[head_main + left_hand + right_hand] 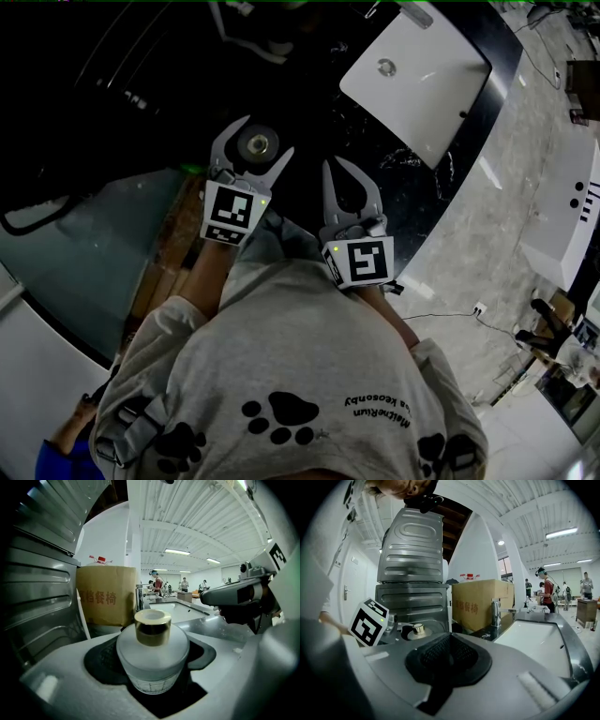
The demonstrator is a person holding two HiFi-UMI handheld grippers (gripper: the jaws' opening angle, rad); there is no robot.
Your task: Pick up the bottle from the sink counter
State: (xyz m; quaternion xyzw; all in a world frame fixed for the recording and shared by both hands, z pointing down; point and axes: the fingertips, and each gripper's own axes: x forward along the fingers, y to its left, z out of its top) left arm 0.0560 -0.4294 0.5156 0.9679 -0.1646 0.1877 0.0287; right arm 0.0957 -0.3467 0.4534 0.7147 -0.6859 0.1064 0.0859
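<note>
A squat frosted-glass bottle [256, 145] with a gold cap [152, 627] stands on the black sink counter [314, 117]. My left gripper [267, 135] has its jaws wide around the bottle's body [152, 660], with the dark pads against both of its sides. My right gripper [333, 161] hangs just to the right, jaws shut and empty, tips together over the counter. From the right gripper view the bottle [418, 629] shows small beside the left gripper's marker cube [369, 622].
A white basin [417, 80] is set into the counter to the right, with a chrome tap [496, 612] behind it. A cardboard box [105, 602] and ribbed metal appliance [412, 573] stand behind the bottle. People stand in the far background.
</note>
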